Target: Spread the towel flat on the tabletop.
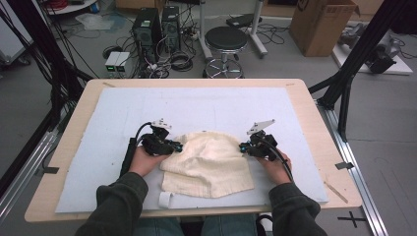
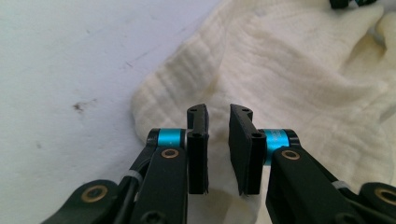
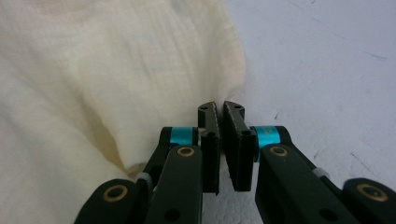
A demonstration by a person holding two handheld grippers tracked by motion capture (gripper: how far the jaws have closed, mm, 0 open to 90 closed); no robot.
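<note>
Person seated at a wooden table (image 1: 305, 105) covered by a pale blue-white mat (image 1: 123, 108), a gripper in each hand, dark sleeves coming in from the near edge. Cream cloth (image 1: 209, 164) lies crumpled on the mat just ahead of the person, roughly centred, its near part flat and squarish, its far part humped up between the two tools. Left gripper (image 1: 172, 146) sits at the cloth's left edge, jaws pointing inward toward the fabric. In the left gripper view (image 2: 218, 140) its jaws stand a narrow gap apart, parallel, over the cloth (image 2: 299, 79); fabric shows through the gap lower down, but the pads do not press on it. Right gripper (image 1: 244, 147) sits at the cloth's right edge, pointing inward as well. In the right gripper view (image 3: 220, 126) its jaws are drawn nearly together, tips almost meeting right at a bulging fold of the cloth (image 3: 93, 84); whether a thin edge of fabric is pinched between them cannot be told. Bare mat (image 3: 327, 70) to that gripper's other side. A small white tab (image 1: 165, 199) lies on the mat near the cloth's near left corner. Beyond the table: a black stool (image 1: 225, 39), computer towers (image 1: 157, 27), a cardboard box (image 1: 319, 24).
</note>
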